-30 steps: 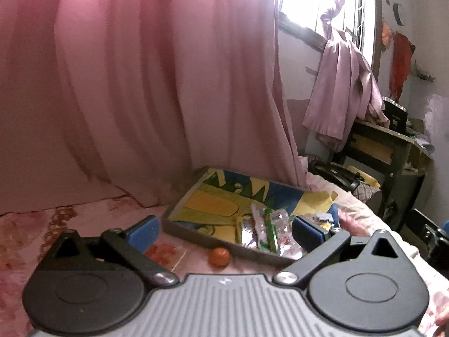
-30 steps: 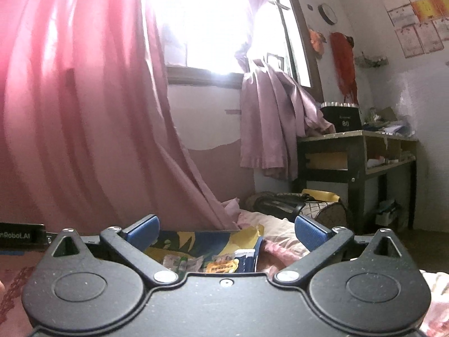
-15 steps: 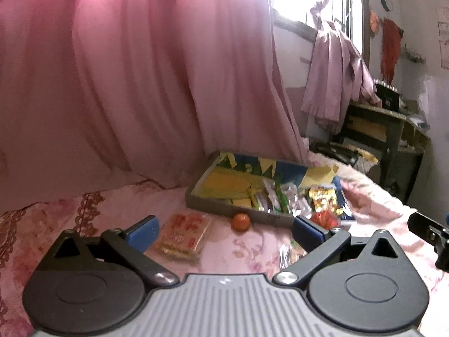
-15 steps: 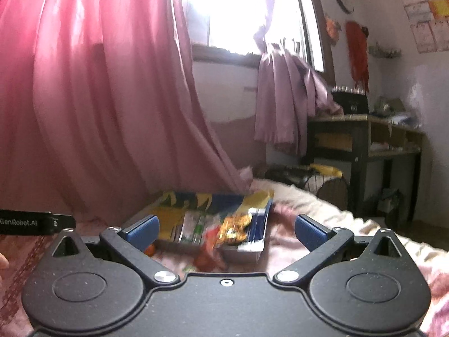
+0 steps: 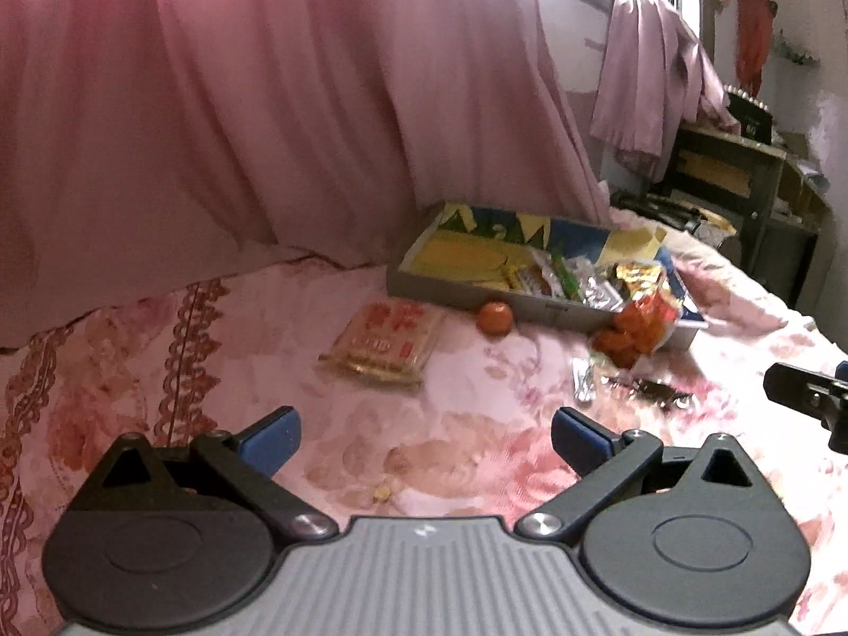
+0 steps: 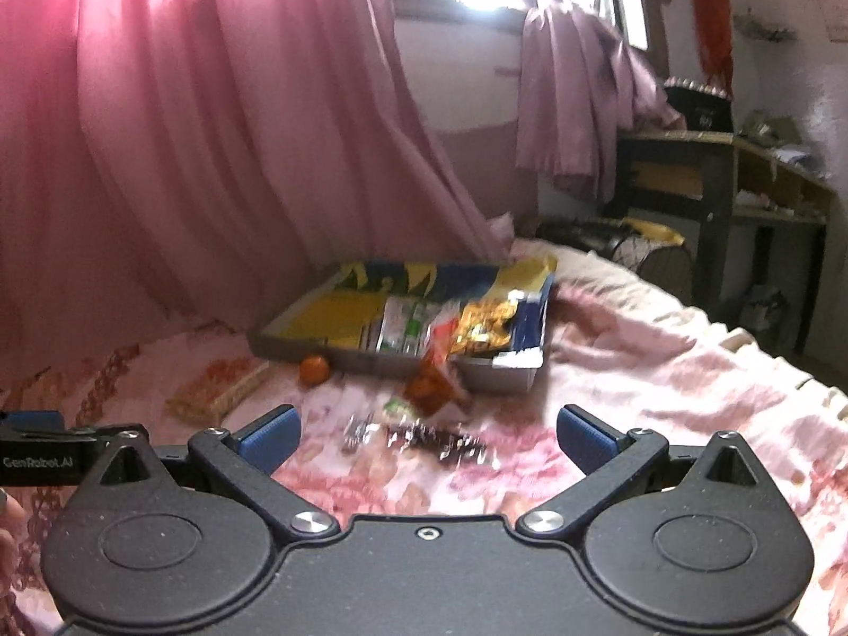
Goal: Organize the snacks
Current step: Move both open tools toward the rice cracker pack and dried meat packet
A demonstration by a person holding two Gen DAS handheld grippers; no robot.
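Observation:
A shallow grey box (image 5: 535, 310) (image 6: 371, 361) with a yellow and blue lining lies on a pink floral bedspread, holding several snack packets. In front of it lie a wrapped biscuit pack (image 5: 384, 344) (image 6: 214, 392), a small orange (image 5: 494, 317) (image 6: 314, 369), an orange snack bag (image 5: 633, 331) (image 6: 432, 384) leaning on the box's near wall, a silvery packet (image 5: 583, 384) (image 6: 360, 429) and a dark packet (image 6: 440, 440). My left gripper (image 5: 424, 437) is open and empty, well short of the snacks. My right gripper (image 6: 426, 437) is open too, just short of the dark packet.
A pink curtain (image 5: 265, 106) hangs down to the bed behind the box. A dark desk (image 6: 715, 196) with shelves stands at the right past the bed's edge. A black clamp of the other gripper (image 5: 805, 389) shows at the right edge of the left wrist view.
Both grippers have pulled back from the box and tilted down, so the bedspread and the loose snacks in front of the box have come into view. Both stay open.

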